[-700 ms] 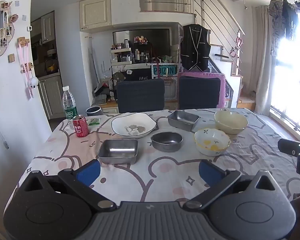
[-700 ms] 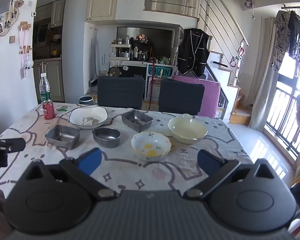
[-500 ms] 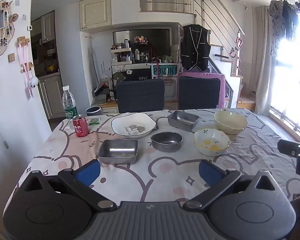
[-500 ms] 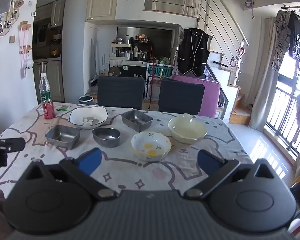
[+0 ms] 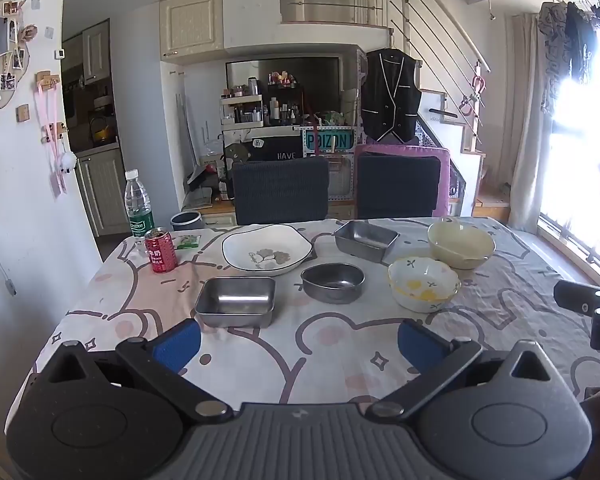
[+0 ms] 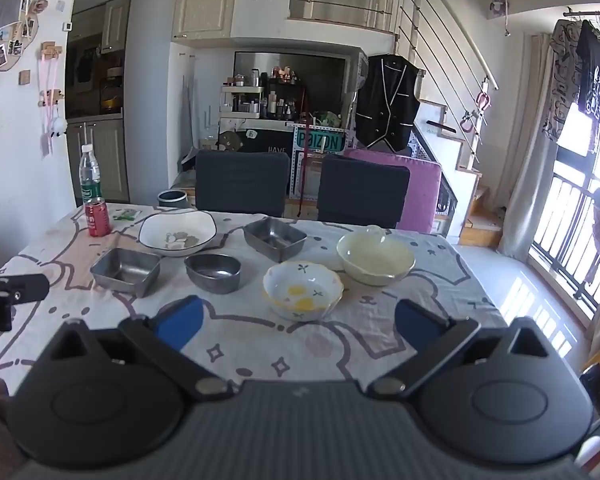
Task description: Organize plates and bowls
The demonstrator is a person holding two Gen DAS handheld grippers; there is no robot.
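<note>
On the patterned tablecloth stand a white plate (image 5: 266, 247), a square steel tray (image 5: 236, 300), a round steel bowl (image 5: 333, 282), a second steel tray (image 5: 365, 239), a flowered bowl (image 5: 423, 289) and a cream bowl (image 5: 460, 243). My left gripper (image 5: 298, 345) hovers open over the near table edge, short of the square tray. In the right wrist view the flowered bowl (image 6: 303, 290), cream bowl (image 6: 375, 258), steel bowl (image 6: 213, 273), both trays (image 6: 125, 271) (image 6: 275, 238) and the plate (image 6: 177, 234) lie ahead of my open right gripper (image 6: 296, 326). Nothing sits between either pair of fingers.
A red can (image 5: 161, 250), a water bottle (image 5: 139, 210) and a green packet (image 5: 188, 242) stand at the table's far left. Two dark chairs (image 5: 281, 191) (image 5: 398, 186) face the far side. A wall lies left, a window right.
</note>
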